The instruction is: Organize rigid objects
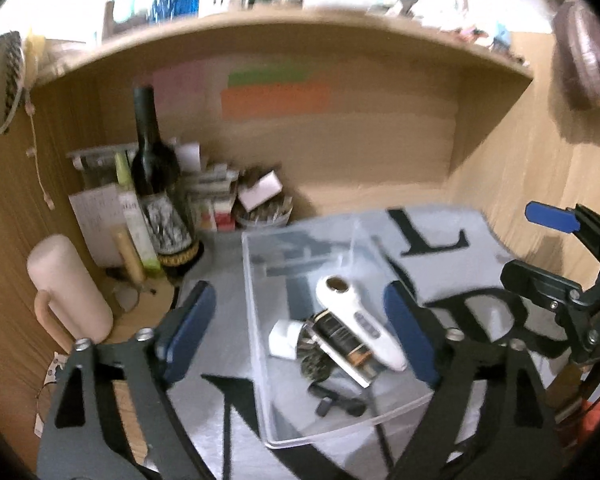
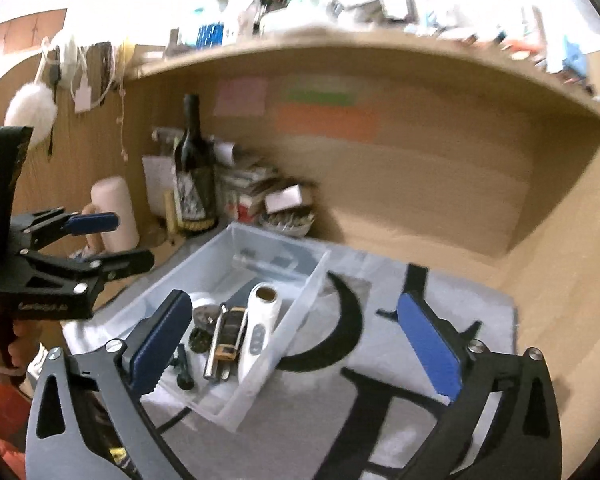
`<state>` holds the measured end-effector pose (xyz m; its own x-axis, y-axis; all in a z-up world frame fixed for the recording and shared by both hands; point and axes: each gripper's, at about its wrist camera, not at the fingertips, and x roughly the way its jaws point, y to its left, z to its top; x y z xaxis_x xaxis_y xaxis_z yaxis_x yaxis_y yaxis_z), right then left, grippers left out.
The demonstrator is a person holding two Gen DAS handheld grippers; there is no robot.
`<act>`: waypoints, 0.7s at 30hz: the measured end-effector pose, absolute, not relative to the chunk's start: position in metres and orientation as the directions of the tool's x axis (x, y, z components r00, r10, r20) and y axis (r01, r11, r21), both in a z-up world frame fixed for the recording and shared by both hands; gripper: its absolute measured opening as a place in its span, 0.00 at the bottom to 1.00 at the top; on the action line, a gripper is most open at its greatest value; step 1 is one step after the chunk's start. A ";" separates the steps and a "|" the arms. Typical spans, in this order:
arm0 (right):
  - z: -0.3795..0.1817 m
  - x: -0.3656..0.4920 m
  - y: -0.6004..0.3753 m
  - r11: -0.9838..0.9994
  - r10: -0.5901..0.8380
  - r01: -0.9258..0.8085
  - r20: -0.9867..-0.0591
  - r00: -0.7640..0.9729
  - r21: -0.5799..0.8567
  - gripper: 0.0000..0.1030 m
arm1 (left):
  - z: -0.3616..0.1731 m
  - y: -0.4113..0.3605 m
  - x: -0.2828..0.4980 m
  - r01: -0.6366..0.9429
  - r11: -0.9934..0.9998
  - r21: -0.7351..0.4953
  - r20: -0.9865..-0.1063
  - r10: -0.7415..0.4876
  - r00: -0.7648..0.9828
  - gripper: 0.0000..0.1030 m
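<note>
While both tools hang with jaws apart and empty, the left tool sits over the clear bin; the right tool is just beside it. A white device lies inside, on the bench mat.

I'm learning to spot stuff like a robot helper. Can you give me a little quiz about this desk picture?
1. True or false: the white handheld device lies inside the clear plastic bin.
2. What tall dark thing stands in the back left corner?
3. Is the right claw A) open and empty, or B) squeezing the bin?

Key:
1. True.
2. The wine bottle.
3. A. Its pads stand wide apart with nothing between them.
</note>
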<state>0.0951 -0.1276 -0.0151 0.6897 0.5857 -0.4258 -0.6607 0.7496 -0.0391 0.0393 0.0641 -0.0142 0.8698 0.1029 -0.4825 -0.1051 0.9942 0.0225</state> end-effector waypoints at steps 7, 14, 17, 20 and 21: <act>-0.001 0.072 -0.159 0.787 0.566 -0.614 -0.332 0.755 -0.055 1.00 | 0.001 0.037 0.015 -0.095 0.995 0.027 -0.386 0.099 0.917 0.95; 0.004 0.056 -0.182 0.808 0.562 -0.589 -0.264 0.784 -0.030 1.00 | 0.009 0.019 -0.005 -0.089 0.996 0.022 -0.301 0.092 0.949 0.98; 0.004 0.052 -0.187 0.809 0.563 -0.587 -0.251 0.787 -0.025 1.00 | 0.010 0.015 -0.010 -0.085 0.996 0.017 -0.281 0.086 0.956 0.98; 0.004 0.048 -0.189 0.812 0.561 -0.583 -0.239 0.792 -0.025 1.00 | 0.011 0.013 -0.013 -0.079 0.997 0.011 -0.271 0.079 0.959 0.99; 0.005 0.048 -0.189 0.813 0.561 -0.582 -0.236 0.794 -0.026 1.00 | 0.011 0.013 -0.013 -0.079 0.997 0.009 -0.268 0.078 0.960 0.99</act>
